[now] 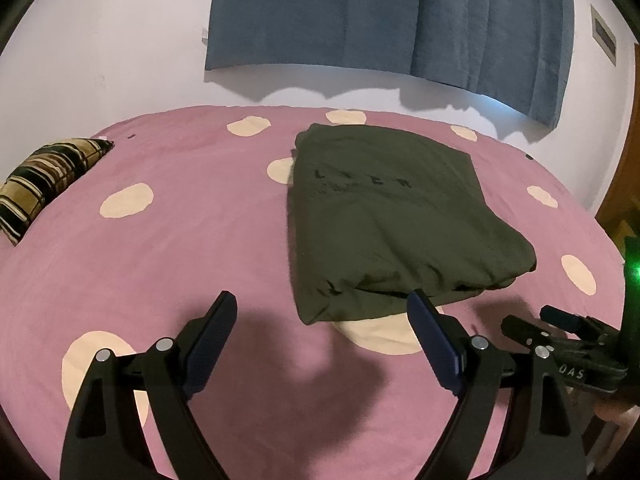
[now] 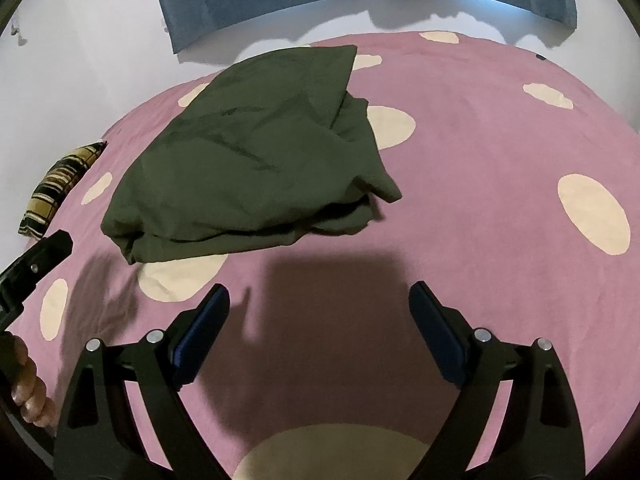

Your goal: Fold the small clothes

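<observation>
Left wrist view: left gripper (image 1: 322, 300) jaws wide, nothing between them, hovering over the pink spotted bedsheet (image 1: 180, 248) near its front edge. Dark olive garment (image 1: 384, 216), folded into a rough rectangle, lies mid-bed, its near edge just beyond the fingertips. Right gripper (image 2: 319, 292) also spread wide and empty, garment ahead to its left. Plaid pillow (image 1: 44, 184) at the bed's left edge, blue curtain (image 1: 380, 16) on the wall behind

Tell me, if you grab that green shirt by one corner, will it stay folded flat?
Probably not. The green shirt looks soft and wrinkled, so it would likely droop and unfold. Its loose layers at the near edge could slide apart. It seems light, lying on the pink bedsheet.
</observation>
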`<state>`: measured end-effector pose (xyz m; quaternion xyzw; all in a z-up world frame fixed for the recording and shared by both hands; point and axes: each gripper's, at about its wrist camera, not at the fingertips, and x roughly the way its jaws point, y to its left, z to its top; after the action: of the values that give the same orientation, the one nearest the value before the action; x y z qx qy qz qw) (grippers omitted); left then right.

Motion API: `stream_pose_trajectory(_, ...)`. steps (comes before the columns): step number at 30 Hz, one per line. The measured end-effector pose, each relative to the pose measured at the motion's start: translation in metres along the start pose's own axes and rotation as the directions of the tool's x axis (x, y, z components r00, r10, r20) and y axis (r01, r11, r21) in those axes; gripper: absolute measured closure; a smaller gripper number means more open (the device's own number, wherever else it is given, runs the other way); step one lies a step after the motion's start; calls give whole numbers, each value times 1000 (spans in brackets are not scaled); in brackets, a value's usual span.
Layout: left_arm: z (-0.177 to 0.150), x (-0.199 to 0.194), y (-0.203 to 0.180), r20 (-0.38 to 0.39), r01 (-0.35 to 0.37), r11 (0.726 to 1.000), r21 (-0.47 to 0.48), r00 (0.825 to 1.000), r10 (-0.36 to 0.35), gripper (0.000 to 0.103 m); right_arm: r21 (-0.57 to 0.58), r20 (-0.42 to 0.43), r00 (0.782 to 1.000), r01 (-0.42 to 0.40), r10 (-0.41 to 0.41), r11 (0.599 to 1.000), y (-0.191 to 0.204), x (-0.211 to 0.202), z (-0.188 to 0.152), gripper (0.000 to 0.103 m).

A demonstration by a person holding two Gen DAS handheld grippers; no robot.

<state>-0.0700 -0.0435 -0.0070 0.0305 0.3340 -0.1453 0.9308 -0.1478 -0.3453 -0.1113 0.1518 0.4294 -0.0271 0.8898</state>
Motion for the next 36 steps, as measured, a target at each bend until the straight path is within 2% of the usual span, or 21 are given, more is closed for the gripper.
stream_pose_trajectory(20, -3, 9, 6, -37, -62, 998, -27, 997, 61, 17, 0, 11, 1000, -4, 4, 1000, -5, 2, 5, 12)
stream_pose_trajectory(36, -4, 8, 4, -35, -53, 998, -21, 998, 53, 17, 3, 10, 1000, 9, -9, 1000, -1, 4, 5, 9)
